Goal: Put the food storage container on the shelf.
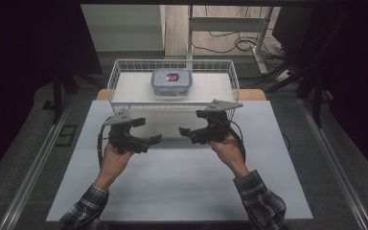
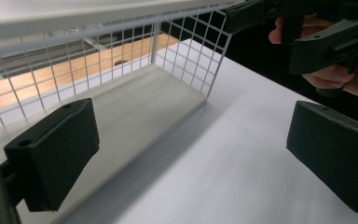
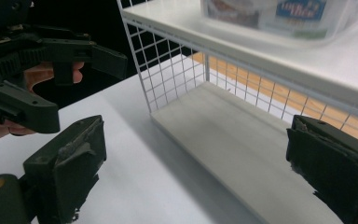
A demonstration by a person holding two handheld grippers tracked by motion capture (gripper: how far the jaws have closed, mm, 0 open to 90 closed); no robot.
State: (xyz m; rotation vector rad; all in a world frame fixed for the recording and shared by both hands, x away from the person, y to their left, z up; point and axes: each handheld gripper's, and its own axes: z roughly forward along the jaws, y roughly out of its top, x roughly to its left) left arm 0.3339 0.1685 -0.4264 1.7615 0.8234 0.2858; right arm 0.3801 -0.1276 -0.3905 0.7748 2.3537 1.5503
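Near the middle of the high view, both black grippers, left (image 1: 156, 139) and right (image 1: 184, 131), are held wide open and empty, and should be moved slowly towards the clear plastic box (image 1: 171, 82) on the white wire shelf (image 1: 124, 67).

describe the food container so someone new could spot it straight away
Start at the white wire-mesh rack standing at the far edge of the white table. On its upper white shelf, near the middle, sits a clear rectangular plastic container with a blue-rimmed lid. It is the one item on the rack, and a colourful label marks its lid.
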